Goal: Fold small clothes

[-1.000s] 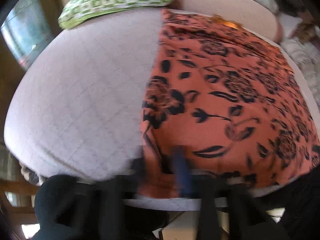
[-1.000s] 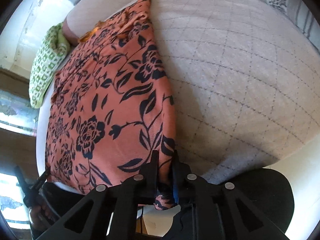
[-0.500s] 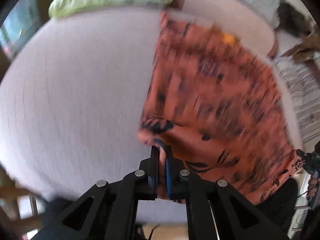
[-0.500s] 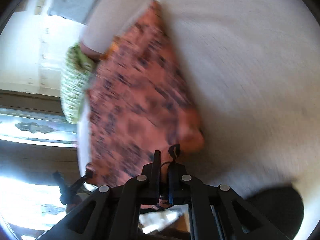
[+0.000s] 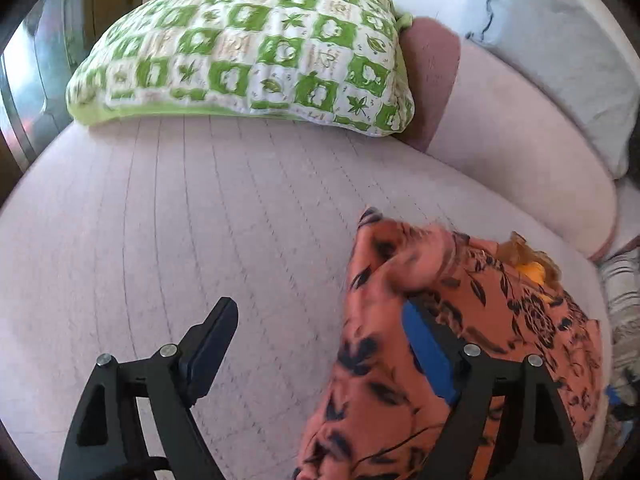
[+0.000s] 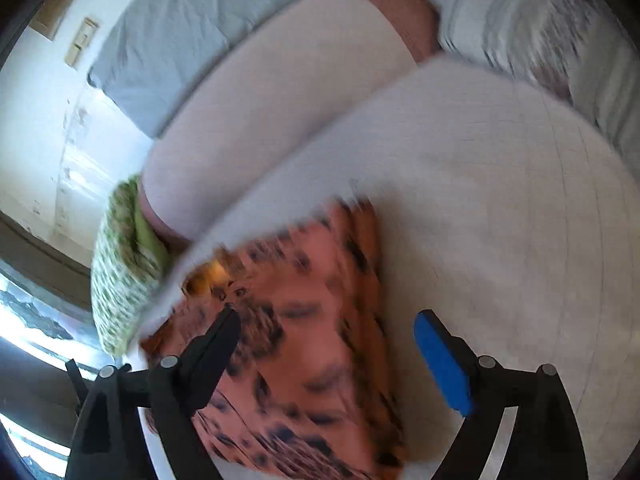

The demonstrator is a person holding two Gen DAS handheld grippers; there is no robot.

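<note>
The orange garment (image 5: pixel 472 344) is thin, soft woven cloth, matt, printed with black flowers and leaves. Under it the bed cover (image 5: pixel 200 232) is pale quilted cloth with stitched lines and a faintly fuzzy nap. At 12 o'clock in the left view lies a green-and-white pillow (image 5: pixel 248 44) of puffy stitched cotton. The left gripper (image 5: pixel 320 344) and the right gripper (image 6: pixel 328 344) look like matt black plastic with shiny metal screw heads; a blue pad (image 6: pixel 440 364), smooth and dull, lines one finger.
</note>
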